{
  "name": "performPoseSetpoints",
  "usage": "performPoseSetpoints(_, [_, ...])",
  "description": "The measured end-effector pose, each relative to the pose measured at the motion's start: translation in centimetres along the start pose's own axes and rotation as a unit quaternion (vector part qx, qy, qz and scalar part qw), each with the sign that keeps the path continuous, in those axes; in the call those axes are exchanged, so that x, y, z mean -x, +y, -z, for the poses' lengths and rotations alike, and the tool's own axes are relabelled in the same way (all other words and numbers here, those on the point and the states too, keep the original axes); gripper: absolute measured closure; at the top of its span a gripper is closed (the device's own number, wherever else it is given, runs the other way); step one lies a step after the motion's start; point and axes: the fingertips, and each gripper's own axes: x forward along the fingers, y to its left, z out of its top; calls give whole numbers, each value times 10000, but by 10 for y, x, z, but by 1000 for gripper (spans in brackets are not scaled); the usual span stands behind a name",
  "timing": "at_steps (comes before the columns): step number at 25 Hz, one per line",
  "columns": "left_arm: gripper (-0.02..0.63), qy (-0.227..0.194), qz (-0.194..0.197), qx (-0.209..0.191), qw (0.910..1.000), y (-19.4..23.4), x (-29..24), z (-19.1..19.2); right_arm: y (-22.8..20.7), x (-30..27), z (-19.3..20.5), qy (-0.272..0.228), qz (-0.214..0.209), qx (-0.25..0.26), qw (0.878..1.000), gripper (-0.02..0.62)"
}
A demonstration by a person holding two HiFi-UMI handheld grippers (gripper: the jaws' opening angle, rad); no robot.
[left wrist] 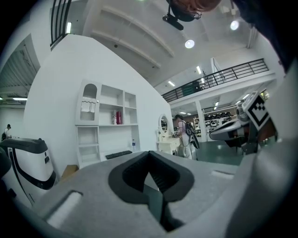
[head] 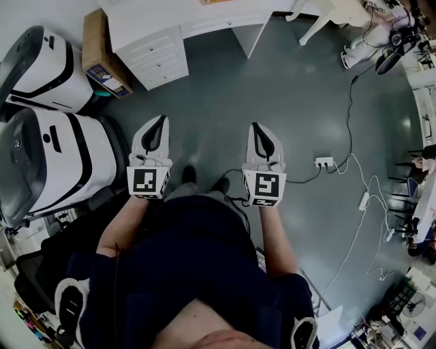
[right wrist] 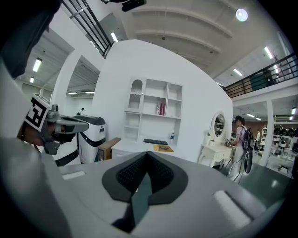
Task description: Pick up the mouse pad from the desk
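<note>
We hold the left gripper and right gripper pressed together, empty, level, since the desk sits well ahead.

Cardboard box beside two white machines, white power strip well apart on grey floor.

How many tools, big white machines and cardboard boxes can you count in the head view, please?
Tools: 2, left tool and right tool
White machines: 2, upper machine and lower machine
Boxes: 1, cardboard box
Total: 5
</note>
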Motion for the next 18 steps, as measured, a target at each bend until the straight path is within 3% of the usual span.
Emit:
performPoseSetpoints(7, [606, 21, 48, -5, 10000, 8, -3, 0, -1, -6, -2, -61, 73, 20, 10000, 588])
performPoseSetpoints(10, [606, 37, 91, -19, 9999, 11, -5, 0, 0, -11, -4, -50, 2, 57, 10000, 520])
performPoseSetpoints(14, [606, 2, 227, -26, 9997, 20, -7, 2, 7, -21, -8, -81, -22, 96, 9999, 500])
performPoseSetpoints(18, [606, -32, 420, -14, 9991, 36, -11, 7, 19, -40, -15, -86, -72, 36, 9999, 391])
